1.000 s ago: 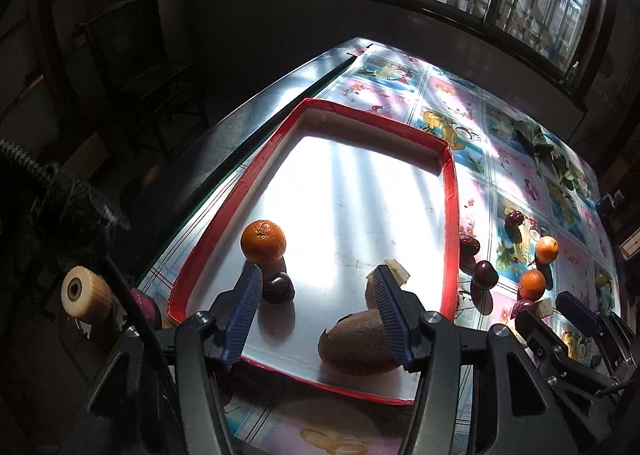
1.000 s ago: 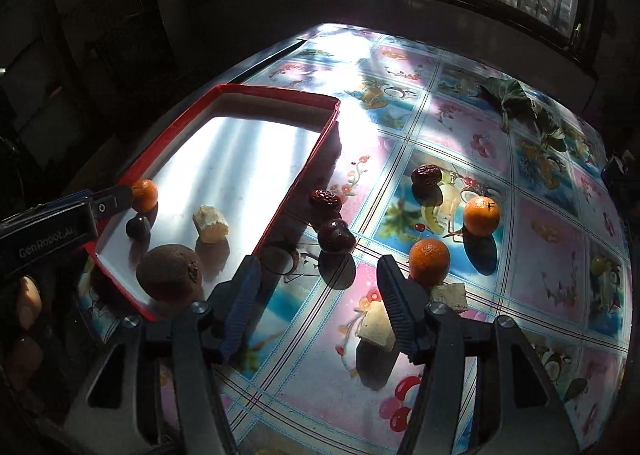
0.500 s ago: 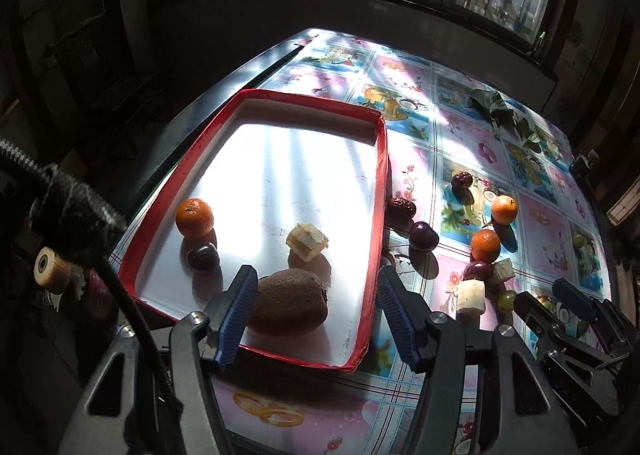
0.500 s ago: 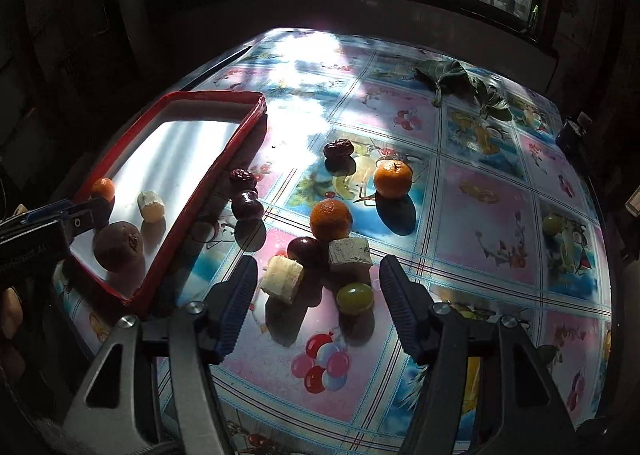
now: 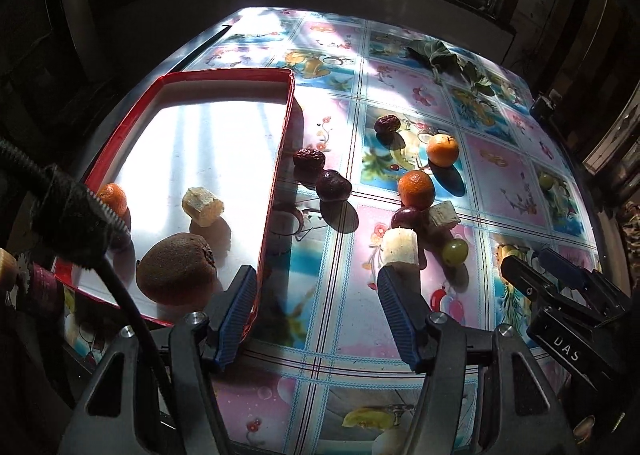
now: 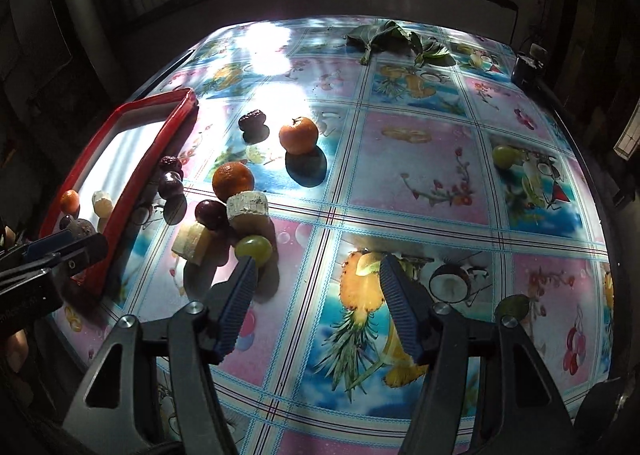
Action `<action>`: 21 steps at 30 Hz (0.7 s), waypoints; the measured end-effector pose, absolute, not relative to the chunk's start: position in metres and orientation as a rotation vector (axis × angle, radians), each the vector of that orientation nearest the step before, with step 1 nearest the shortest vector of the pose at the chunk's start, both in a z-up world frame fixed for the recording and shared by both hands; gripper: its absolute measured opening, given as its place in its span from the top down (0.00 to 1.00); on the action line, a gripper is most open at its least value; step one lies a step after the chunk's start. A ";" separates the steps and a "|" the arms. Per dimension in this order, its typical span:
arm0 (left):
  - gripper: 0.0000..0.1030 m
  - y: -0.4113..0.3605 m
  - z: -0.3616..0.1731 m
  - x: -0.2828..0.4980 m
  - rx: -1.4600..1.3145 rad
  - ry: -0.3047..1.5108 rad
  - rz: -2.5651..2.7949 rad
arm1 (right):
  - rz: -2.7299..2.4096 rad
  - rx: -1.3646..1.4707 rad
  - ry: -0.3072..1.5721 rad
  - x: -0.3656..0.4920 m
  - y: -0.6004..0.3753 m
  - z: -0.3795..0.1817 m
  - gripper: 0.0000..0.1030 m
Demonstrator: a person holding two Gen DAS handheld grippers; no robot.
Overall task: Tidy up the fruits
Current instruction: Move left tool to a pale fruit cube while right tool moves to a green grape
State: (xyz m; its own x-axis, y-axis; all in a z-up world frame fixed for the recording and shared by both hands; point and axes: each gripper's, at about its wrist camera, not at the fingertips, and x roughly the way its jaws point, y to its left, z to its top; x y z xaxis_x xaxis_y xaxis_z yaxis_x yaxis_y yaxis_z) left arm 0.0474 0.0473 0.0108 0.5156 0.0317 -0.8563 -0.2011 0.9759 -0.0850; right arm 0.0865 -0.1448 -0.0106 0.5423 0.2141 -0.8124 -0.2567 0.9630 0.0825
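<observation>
**Both grippers empty above the fruit table**

While both point steeply down at the table, the left gripper is spread with nothing between its jaws. The red tray lies ahead to its left, its near corner by the left finger, holding a kiwi, a banana chunk and an orange. The right gripper is spread too, empty; a green grape sits just ahead of its left fingertip, beside a banana piece and a dark plum
</observation>
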 end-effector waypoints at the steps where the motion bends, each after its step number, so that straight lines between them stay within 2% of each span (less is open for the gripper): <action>1: 0.39 0.046 0.010 0.048 -0.184 1.027 0.134 | 0.279 -0.044 0.961 0.087 -0.147 -0.012 0.37; 21: 0.39 0.016 -0.010 0.066 -0.213 1.097 -0.002 | 0.156 0.103 0.937 0.068 -0.229 -0.018 0.37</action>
State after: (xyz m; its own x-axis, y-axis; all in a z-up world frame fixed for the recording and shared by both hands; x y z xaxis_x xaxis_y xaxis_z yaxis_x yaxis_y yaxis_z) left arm 0.0664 0.0155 -0.0104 0.4583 -0.1070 -0.8823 -0.1031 0.9796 -0.1724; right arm 0.0683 -0.2294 -0.0180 0.5824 0.1777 -0.7933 -0.0883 0.9839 0.1555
